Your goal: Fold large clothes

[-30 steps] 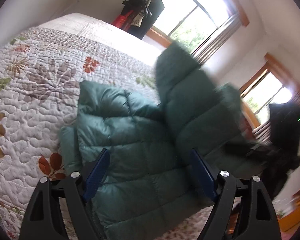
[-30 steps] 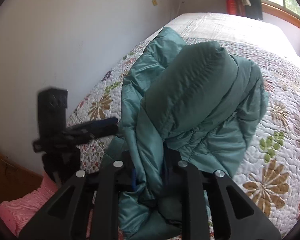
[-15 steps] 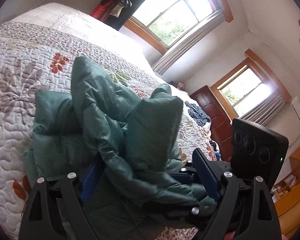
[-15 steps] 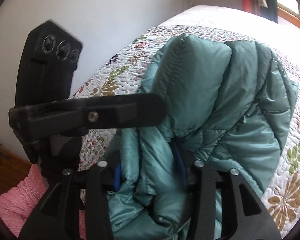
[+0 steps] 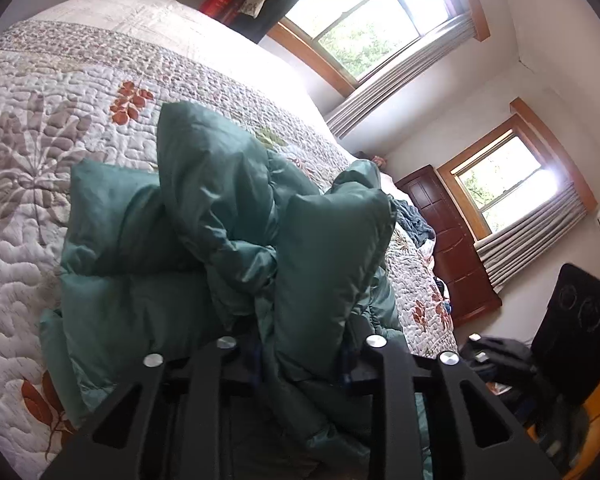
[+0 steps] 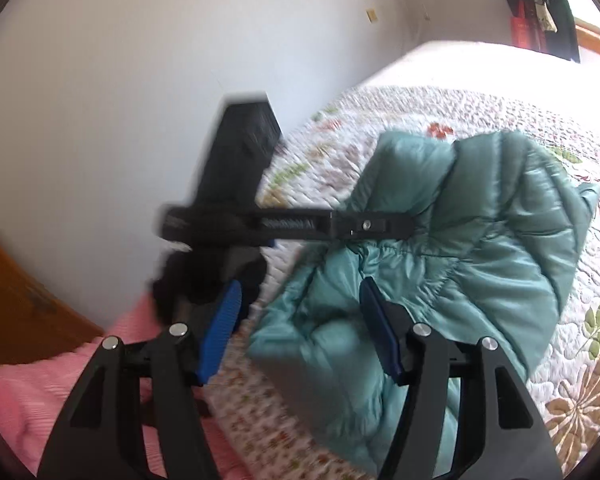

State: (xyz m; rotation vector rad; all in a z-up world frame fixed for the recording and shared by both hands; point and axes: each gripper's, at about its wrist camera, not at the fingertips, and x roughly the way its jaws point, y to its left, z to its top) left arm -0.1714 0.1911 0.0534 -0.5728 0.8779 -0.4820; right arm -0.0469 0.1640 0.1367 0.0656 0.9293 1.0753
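The green puffer jacket lies bunched on the floral quilt, mid-frame in both views, with no clear long axis; one puffy fold stands up toward the upper frame. The left gripper is clamped on a jacket fold, which hides its pads. The right gripper stands wide apart, empty, beside the blurred jacket edge. The bottom frame edge cuts off the jacket's lower part.

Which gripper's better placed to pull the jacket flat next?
Probably left. The left gripper is shut on the jacket; the right gripper is open, with nothing between its fingers.
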